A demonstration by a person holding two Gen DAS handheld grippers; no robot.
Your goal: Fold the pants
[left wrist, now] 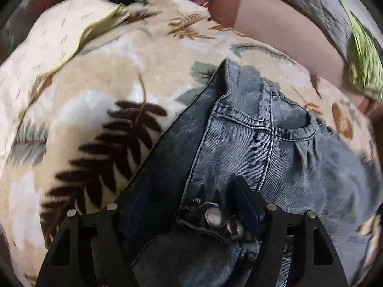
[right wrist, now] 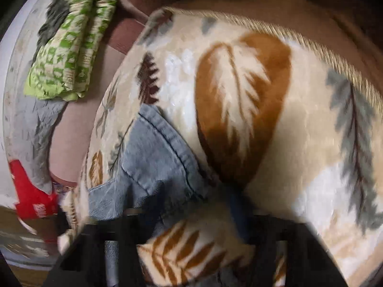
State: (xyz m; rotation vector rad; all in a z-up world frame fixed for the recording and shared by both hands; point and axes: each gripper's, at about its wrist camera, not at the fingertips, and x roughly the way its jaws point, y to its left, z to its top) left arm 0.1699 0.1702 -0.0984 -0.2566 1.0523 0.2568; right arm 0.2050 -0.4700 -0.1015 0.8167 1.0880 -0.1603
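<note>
— Where do we have the faded blue denim pants (left wrist: 251, 138)?
— On the cream leaf-print fleece blanket (left wrist: 95, 76); our left gripper (left wrist: 191, 205) clamps the buttoned waistband.
— Our right gripper (right wrist: 182, 217)?
— Blurred; we cannot tell.

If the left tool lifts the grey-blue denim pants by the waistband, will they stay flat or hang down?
The grey-blue denim pants would probably hang and drape: they already lie creased and bunched on the beige leaf-print blanket. The thick seams and the metal buttons suggest fair weight, so the legs likely drag. The left tool straddles the waistband; slipping seems unlikely on coarse denim.
</note>
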